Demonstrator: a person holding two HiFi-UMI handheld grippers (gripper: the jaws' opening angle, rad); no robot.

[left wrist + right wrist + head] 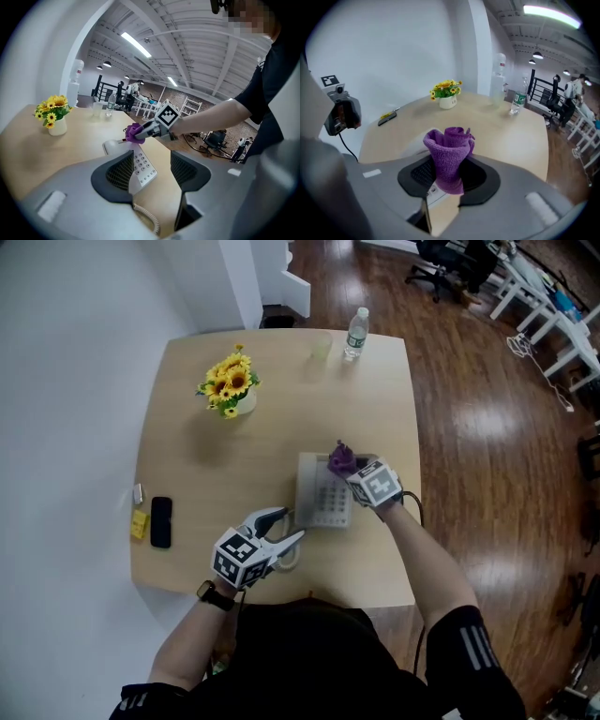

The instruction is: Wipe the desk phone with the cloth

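Head view: desk phone laid long axis near-to-far; right gripper at its far-right corner, left gripper by near-left corner.
Left gripper view: jaws spread, nothing gripped.
Right gripper view: purple cloth clamped, phone just below.

1. The left gripper has its jaws apart, nothing clamped between them.
2. The phone lies on the table just beyond the jaws, its coiled cord below.
3. The right gripper presses a purple cloth to the phone's far end.
4. Flowers stand at left; a bottle and a cup stand farther back.
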